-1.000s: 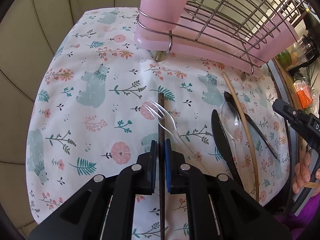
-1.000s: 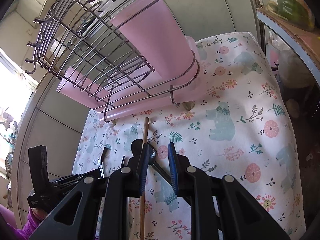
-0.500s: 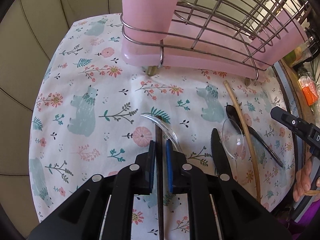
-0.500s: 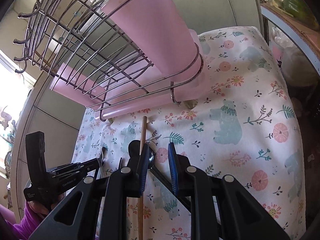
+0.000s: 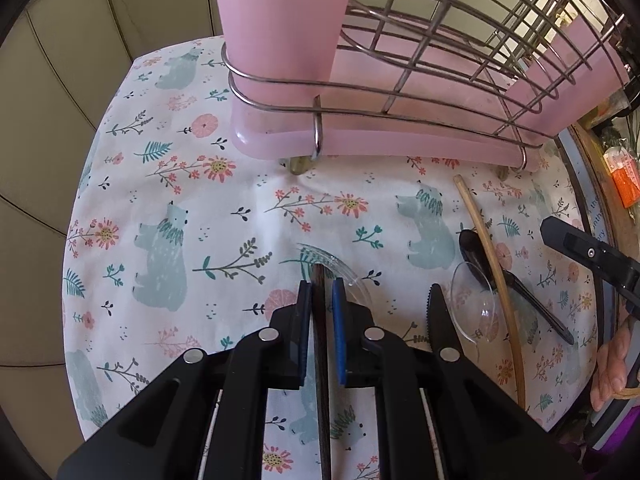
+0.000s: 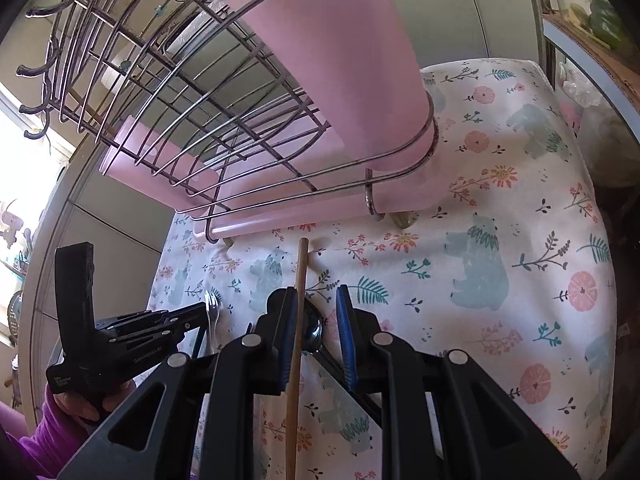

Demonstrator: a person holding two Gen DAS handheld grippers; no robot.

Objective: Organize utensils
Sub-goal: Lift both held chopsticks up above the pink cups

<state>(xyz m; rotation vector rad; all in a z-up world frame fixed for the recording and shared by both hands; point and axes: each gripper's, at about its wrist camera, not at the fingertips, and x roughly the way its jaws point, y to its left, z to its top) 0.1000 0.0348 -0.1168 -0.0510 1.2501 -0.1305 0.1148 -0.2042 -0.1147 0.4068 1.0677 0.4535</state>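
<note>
A dark brown chopstick (image 5: 320, 320) lies on the floral cloth (image 5: 160, 200). My left gripper (image 5: 322, 284) straddles it, jaws narrowly open with a sliver of gap at the right pad. The chopstick's tip shows just past the fingertips, beside a clear plastic fork (image 5: 344, 270). My right gripper (image 6: 316, 296) hangs open above a light wooden chopstick (image 6: 300, 280) and a black spoon (image 6: 314, 328), holding neither. From the left wrist view the right gripper (image 5: 560, 236) hovers at the right edge. The right wrist view shows the left gripper (image 6: 196, 316) near the clear fork (image 6: 210, 308).
A wire dish rack (image 5: 440, 20) on a pink drip tray (image 5: 400, 144) stands at the back, with a tall pink cup (image 5: 280, 40) in its end. A black knife (image 5: 440, 320) and a clear spoon (image 5: 476, 304) lie beside the wooden chopstick (image 5: 488, 260). A hand (image 5: 612, 364) shows at the right.
My left gripper has slid forward along the dark chopstick toward the rack, so much less of the stick shows past its fingertips. The rack looms larger in both views.
</note>
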